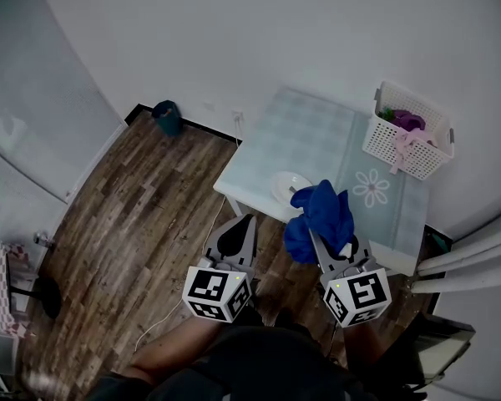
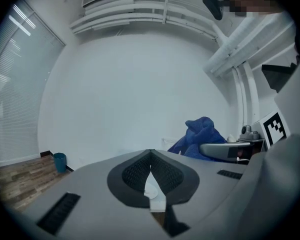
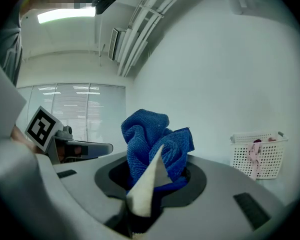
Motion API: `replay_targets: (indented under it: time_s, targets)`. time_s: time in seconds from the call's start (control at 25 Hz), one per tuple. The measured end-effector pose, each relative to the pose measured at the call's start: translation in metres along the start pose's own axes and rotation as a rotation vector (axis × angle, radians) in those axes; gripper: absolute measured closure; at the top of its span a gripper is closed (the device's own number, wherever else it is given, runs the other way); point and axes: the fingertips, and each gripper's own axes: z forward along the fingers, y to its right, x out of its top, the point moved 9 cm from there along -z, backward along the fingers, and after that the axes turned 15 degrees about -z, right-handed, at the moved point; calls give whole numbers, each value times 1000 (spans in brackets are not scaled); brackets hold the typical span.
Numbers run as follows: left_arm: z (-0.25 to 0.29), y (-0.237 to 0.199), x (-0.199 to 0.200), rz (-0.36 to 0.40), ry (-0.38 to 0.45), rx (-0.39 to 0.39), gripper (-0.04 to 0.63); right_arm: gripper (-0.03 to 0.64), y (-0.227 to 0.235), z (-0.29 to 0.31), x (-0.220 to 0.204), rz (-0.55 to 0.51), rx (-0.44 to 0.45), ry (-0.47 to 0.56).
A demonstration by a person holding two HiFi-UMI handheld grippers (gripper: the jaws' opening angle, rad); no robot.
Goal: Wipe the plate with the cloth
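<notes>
Two tools point toward a pale checked tabletop (image 1: 313, 132) from its near edge, side by side and apart. The left tool (image 1: 244, 225) has its jaws pressed together with nothing in them; in its own view the dark pads (image 2: 135, 171) meet at the tip. Only a narrow slit lower down shows a sliver of white beyond. The right tool (image 1: 321, 245) is clamped on a blue cloth (image 1: 321, 214), which bunches up out of the jaws in a crumpled heap. In the right gripper view the cloth (image 3: 150, 139) fills the space between the pads and rises well above them.

The white plate (image 1: 288, 185) lies on the tabletop near its front edge. In the head view the cloth is at about four o'clock from the plate and overlaps its rim, but whether it touches the plate cannot be told. The left tool is at about seven o'clock from the plate, off the tabletop and above the wooden floor (image 1: 142, 207).

A white lattice basket (image 1: 405, 140) stands on the tabletop at about two o'clock from the plate, well apart, with something purple (image 1: 407, 120) inside. A flower print (image 1: 371, 188) marks the tabletop at three o'clock from the plate. A teal bin (image 1: 167, 117) stands on the floor by the wall, at ten o'clock from the plate.
</notes>
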Motion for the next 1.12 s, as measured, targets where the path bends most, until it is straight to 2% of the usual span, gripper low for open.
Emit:
replay_targets:
  time_s: [0.64,0.84,1.12]
  targets:
    - [105,-93,52,-7,-51,-159,586,474,21,117,3,14,-187,-99]
    - [131,-115,56,-20,-67,-158,586,474,28,146,0,15,-204,-118]
    - [171,-124,51,-43,-108,-111,586,474,57,175,-13,28,-158,-147]
